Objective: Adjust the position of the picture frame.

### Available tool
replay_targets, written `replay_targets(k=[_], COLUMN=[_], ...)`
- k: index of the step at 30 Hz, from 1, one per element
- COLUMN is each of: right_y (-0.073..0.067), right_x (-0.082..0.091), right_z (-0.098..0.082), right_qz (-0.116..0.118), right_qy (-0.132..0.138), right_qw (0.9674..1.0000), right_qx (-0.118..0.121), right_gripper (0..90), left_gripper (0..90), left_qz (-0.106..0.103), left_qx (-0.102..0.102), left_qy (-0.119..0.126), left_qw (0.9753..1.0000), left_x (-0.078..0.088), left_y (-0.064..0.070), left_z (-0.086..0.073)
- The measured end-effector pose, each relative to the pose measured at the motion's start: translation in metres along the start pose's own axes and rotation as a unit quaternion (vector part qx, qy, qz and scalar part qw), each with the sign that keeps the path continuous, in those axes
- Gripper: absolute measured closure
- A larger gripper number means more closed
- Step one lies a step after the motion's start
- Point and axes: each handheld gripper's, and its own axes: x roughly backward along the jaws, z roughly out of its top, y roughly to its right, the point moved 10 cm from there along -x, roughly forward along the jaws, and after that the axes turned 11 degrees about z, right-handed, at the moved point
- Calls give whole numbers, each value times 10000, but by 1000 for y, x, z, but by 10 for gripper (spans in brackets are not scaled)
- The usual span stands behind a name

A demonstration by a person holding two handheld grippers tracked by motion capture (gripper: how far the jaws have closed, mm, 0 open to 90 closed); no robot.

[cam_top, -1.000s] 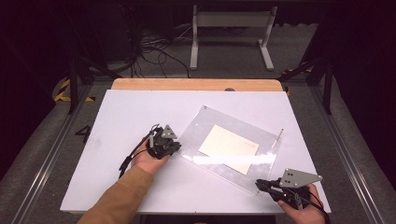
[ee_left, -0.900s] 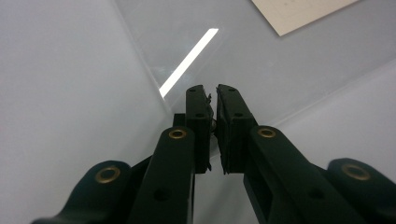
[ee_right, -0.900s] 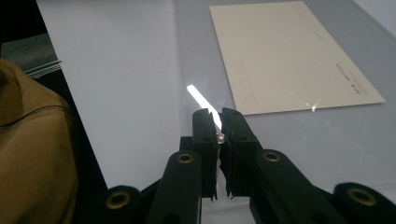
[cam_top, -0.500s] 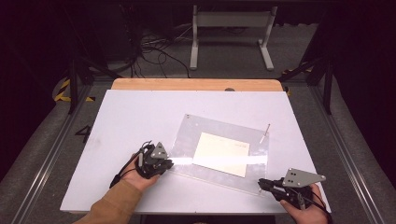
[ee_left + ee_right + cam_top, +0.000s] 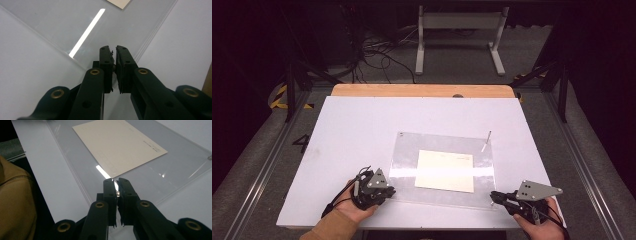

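Note:
A clear acrylic sheet (image 5: 407,150) lies flat on the white table (image 5: 352,125), with a cream card (image 5: 445,170) under its middle. My left gripper (image 5: 388,191) is at the sheet's near left corner, jaws nearly together on a small pin there. In the left gripper view the gripper (image 5: 114,48) hangs over the sheet (image 5: 62,22). My right gripper (image 5: 494,196) is at the near right corner. In the right gripper view its jaws (image 5: 117,181) pinch a small shiny pin above the sheet (image 5: 175,170), and the card (image 5: 117,147) lies beyond.
A thin metal pin (image 5: 486,140) stands at the sheet's far right corner. A wooden strip (image 5: 422,90) edges the table's back. Beyond it are a metal stand (image 5: 459,30) and cables (image 5: 377,50) on the floor. A tan sleeve (image 5: 15,202) is at my left.
My left gripper moved toward the table's near edge, and the sheet's left end swung with it, so the sheet now lies square to the table. The right gripper stayed put.

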Motion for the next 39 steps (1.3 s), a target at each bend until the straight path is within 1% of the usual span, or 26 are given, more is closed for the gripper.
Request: replay_targets(k=[2, 3, 6, 8, 9, 12, 13, 14, 15, 17, 18, 19, 20, 21, 23, 25, 27, 30, 31, 32, 33, 34, 35, 36, 38, 39], right_y=[4, 4, 16, 27, 37, 54, 54, 67, 67, 79, 87, 100, 104, 104, 115, 126, 139, 147, 154, 154, 157, 162, 163, 163, 165, 166], right_x=[3, 3, 5, 7, 7, 6, 6, 3, 3, 0, -2, -6, -7, -7, -11, -16, -25, -31, -36, -36, -38, -42, -44, -44, -48, -48], right_z=[4, 4, 11, 17, 23, 33, 33, 37, 37, 41, 43, 47, 49, 49, 53, 57, 60, 61, 63, 63, 64, 64, 63, 63, 59, 58], right_qz=[-124, -124, -315, -450, -508, -586, -586, -663, -663, -725, -769, -813, -830, -830, -857, -886, -956, -990, -1026, -1026, -1042, -1065, -1072, -1072, -1101, -1113], right_qy=[28, 28, 96, 63, 87, 50, 50, -9, -9, -50, -60, -70, -72, -72, -48, -46, -126, -158, -137, -137, -124, -185, -180, -180, -272, -225], right_qw=[9999, 9999, 9994, 9989, 9987, 9983, 9983, 9978, 9978, 9973, 9969, 9965, 9964, 9964, 9961, 9957, 9948, 9943, 9940, 9940, 9938, 9933, 9932, 9932, 9925, 9925], right_qx=[2, 2, -60, -60, -61, -51, -51, -82, -82, -113, -136, -156, -184, -184, -211, -282, -328, -367, -364, -364, -374, -417, -428, -428, -464, -463], right_gripper=[847, 847, 848, 848, 848, 847, 847, 846, 846, 846, 846, 846, 846, 846, 846, 845, 843, 842, 840, 840, 840, 838, 837, 837, 832, 829], left_gripper=[840, 840, 840, 839, 839, 838, 838, 838, 838, 838, 838, 838, 838, 838, 838, 838, 838, 837, 837, 837, 836, 836, 836, 836, 836, 836], left_qz=[-28, -64, -87, -99, -113, -158, -187, -197, -235, -257, -264, -270, -275, -275, -291, -320, -311, -307, -316, -304, -317, -316, -317, -317, -311, -326], left_qx=[22, -5, -95, -126, -116, -153, -135, -154, -146, -180, -250, -281, -288, -288, -315, -288, -281, -357, -328, -332, -326, -326, -352, -352, -368, -375], left_qy=[19, 57, 46, 61, 44, 110, 133, 155, 170, 163, 149, 186, 162, 162, 210, 251, 240, 246, 244, 263, 284, 279, 217, 217, 186, 206], left_qw=[10000, 10000, 9999, 9999, 9999, 9997, 9996, 9996, 9995, 9994, 9992, 9991, 9991, 9991, 9989, 9988, 9988, 9986, 9987, 9986, 9986, 9986, 9986, 9986, 9987, 9986], left_x=[1, 1, -2, -3, -3, -4, -4, -4, -4, -7, -8, -9, -10, -10, -11, -12, -13, -16, -16, -17, -17, -18, -20, -20, -21, -21], left_y=[1, 2, 8, 11, 12, 14, 15, 16, 17, 20, 21, 22, 24, 24, 25, 27, 28, 30, 31, 31, 31, 32, 33, 33, 33, 33], left_z=[1, 2, 4, 7, 7, 11, 12, 14, 16, 19, 20, 22, 25, 25, 28, 31, 32, 34, 35, 36, 37, 37, 36, 36, 36, 36])
